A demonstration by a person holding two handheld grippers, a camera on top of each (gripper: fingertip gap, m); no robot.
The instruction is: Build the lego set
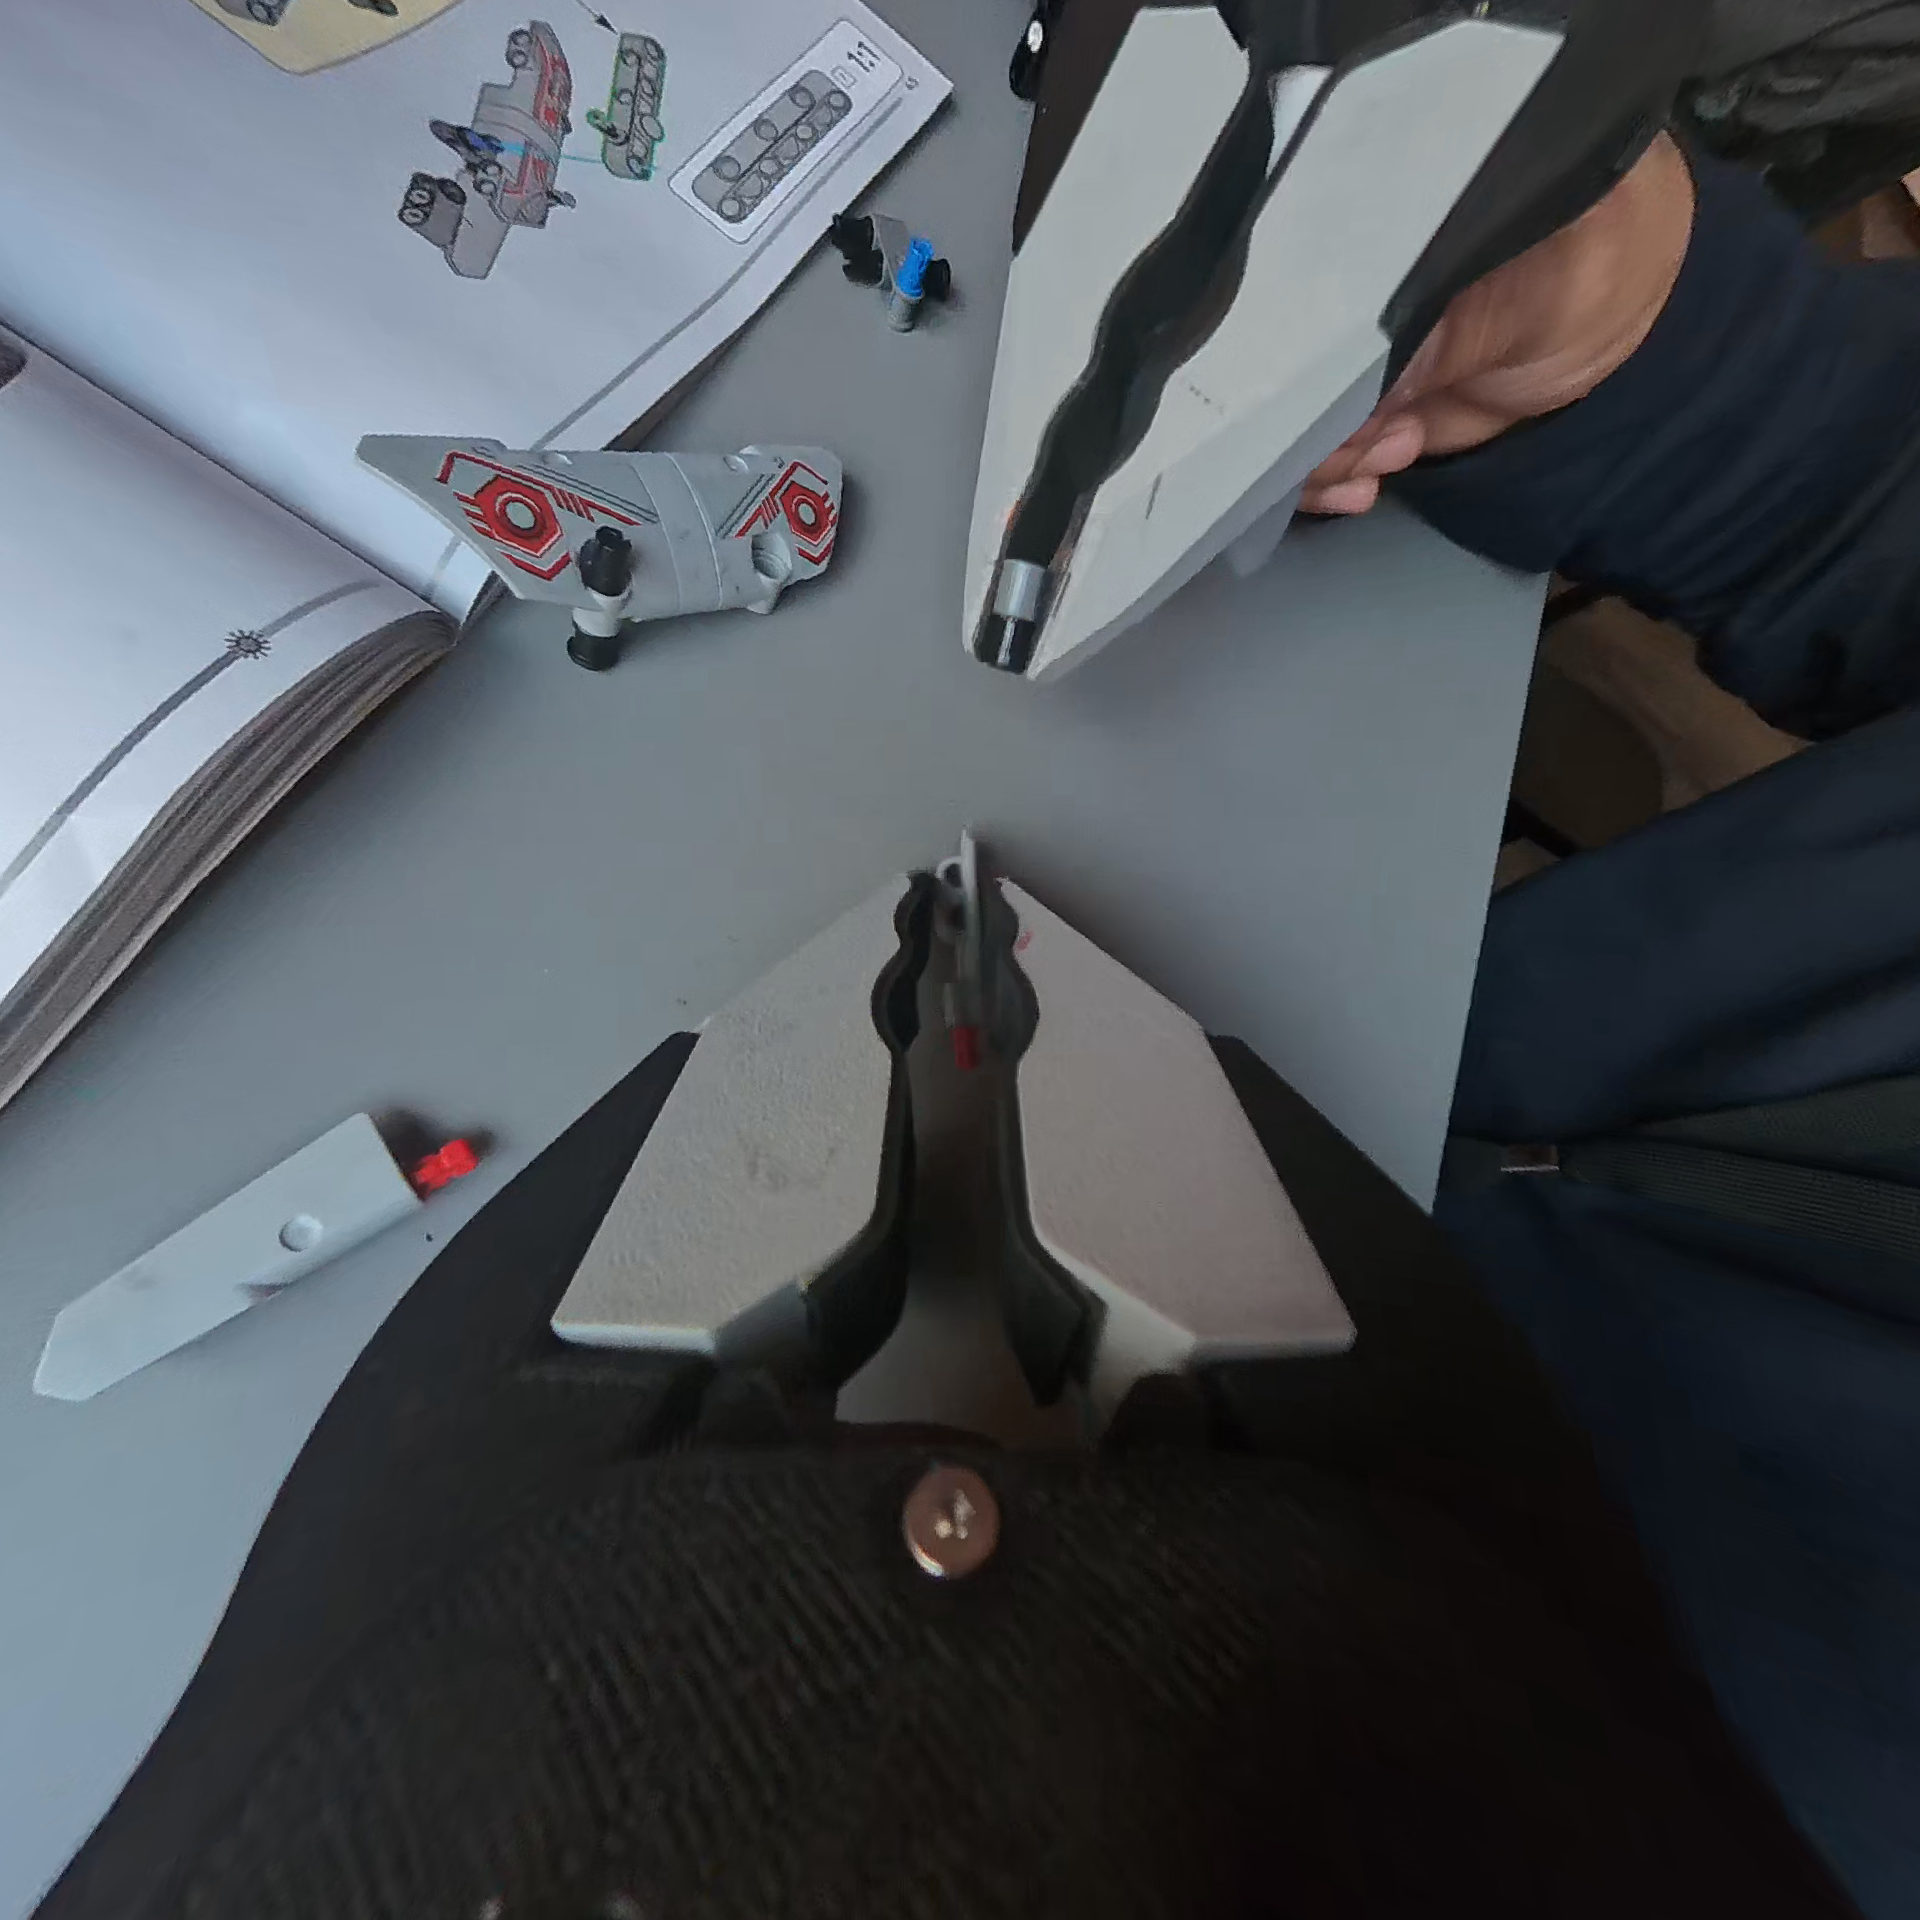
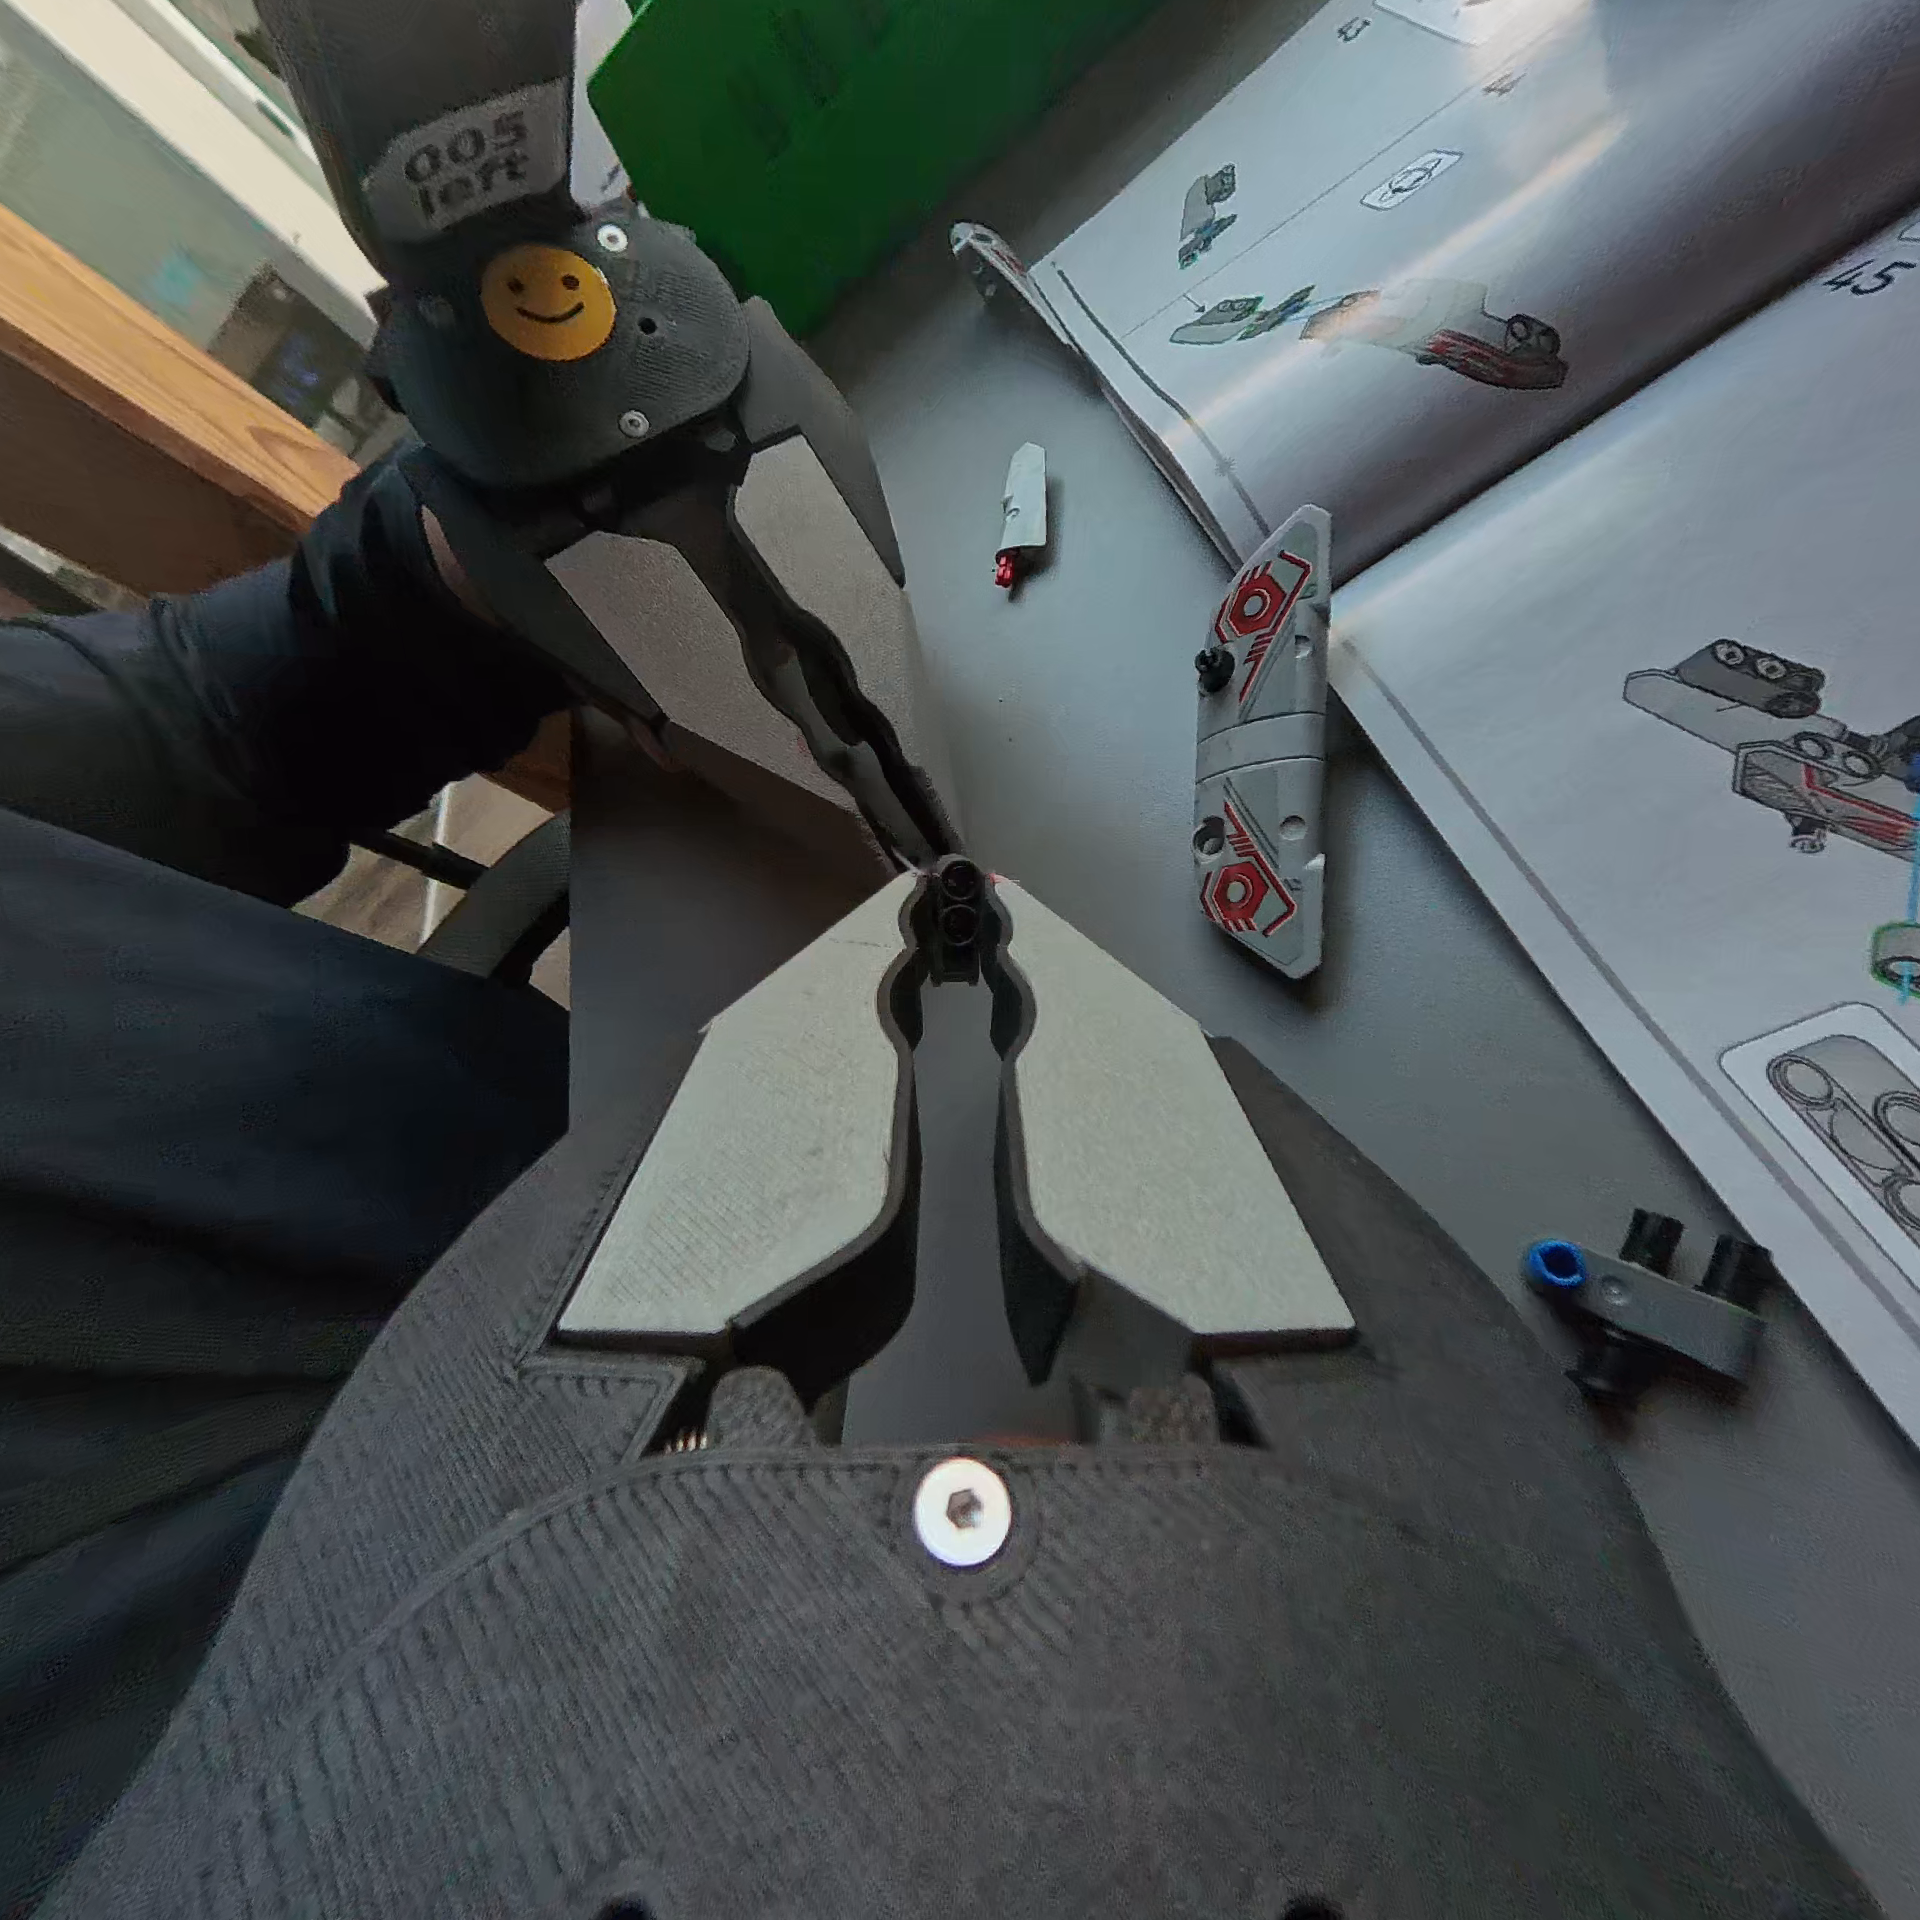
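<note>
Grey table [image 1: 727,790] fills both views, with 2 grippers meeting over it near its edge.

The left gripper [image 1: 961,883] has its 2 fingers squeezed close on a thin grey piece [image 1: 966,914] with a bit of red on it. The piece sticks out a little past the tips. In the right wrist view the same gripper [image 2: 914,847] comes down from the top left, and its tips are right at the small black piece.

The right gripper [image 2: 956,914] is pinched tight on that small black piece [image 2: 958,909], which shows 2 round holes. In the left wrist view this gripper [image 1: 1003,623] holds a piece that looks black and grey at its tips. A hand [image 1: 1496,364] in a dark sleeve grips its handle.

Lying flat on the table near them is a grey wing panel [image 1: 623,520] with red marks and a black pin in it. A long plain grey piece [image 1: 229,1268] with a red pin [image 1: 445,1162] at one end lies apart from it. A little grey part with a blue pin [image 2: 1642,1309] and black pins lies just beside the open instruction book [image 1: 208,312]. A green box [image 2: 831,125] stands at the far side of the table.
</note>
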